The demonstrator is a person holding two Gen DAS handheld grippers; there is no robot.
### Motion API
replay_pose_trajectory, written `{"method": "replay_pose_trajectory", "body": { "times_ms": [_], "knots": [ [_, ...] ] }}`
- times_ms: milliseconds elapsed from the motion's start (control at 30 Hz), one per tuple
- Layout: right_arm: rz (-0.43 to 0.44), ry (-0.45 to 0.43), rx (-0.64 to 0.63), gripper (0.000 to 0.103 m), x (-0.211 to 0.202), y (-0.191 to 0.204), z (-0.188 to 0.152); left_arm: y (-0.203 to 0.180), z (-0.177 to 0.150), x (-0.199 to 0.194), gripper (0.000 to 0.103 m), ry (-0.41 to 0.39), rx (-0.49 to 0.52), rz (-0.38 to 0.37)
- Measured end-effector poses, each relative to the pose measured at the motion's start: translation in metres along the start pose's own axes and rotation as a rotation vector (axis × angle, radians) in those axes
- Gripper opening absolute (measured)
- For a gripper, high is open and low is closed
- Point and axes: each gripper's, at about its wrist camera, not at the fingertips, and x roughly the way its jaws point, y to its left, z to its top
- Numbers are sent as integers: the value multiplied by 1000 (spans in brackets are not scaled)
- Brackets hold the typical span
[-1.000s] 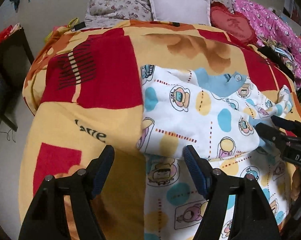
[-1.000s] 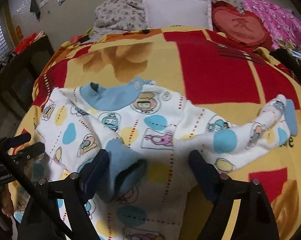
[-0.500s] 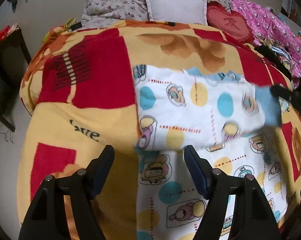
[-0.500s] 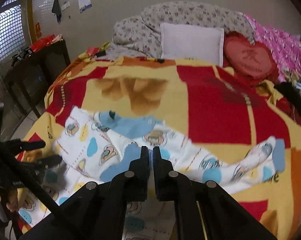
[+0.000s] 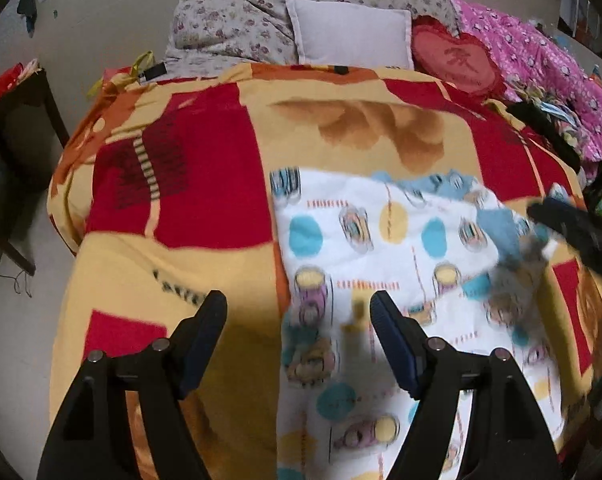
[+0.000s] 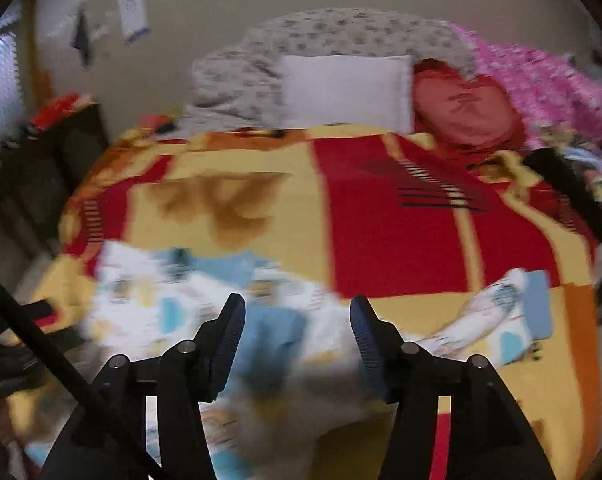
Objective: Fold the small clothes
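On heart cushion (image 5: pixel 457 60), one stitched character (unreadable); blanket (image 5: pixel 205 184) lettering blurred.

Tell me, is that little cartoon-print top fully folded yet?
Only partly: one sleeve lies folded across the top, while the other sleeve is stretched out on the blanket.

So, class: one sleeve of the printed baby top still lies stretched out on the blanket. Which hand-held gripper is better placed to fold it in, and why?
Probably the right hand-held gripper: its jaws are opening with nothing gripped, and the outstretched sleeve lies on its side.
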Motion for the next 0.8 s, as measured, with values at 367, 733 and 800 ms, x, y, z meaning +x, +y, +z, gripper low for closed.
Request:
{"method": "replay_pose_trajectory", "body": {
  "times_ms": [367,733,800],
  "knots": [
    [127,193,-88,30,51,41,-33,1,0,47,74,93,-16,46],
    [10,64,-23,75,-2,-1,-29,24,1,17,77,18,-82,-19],
    [-8,67,10,75,5,-8,-24,24,5,20,77,25,-86,-3]
  ]
}}
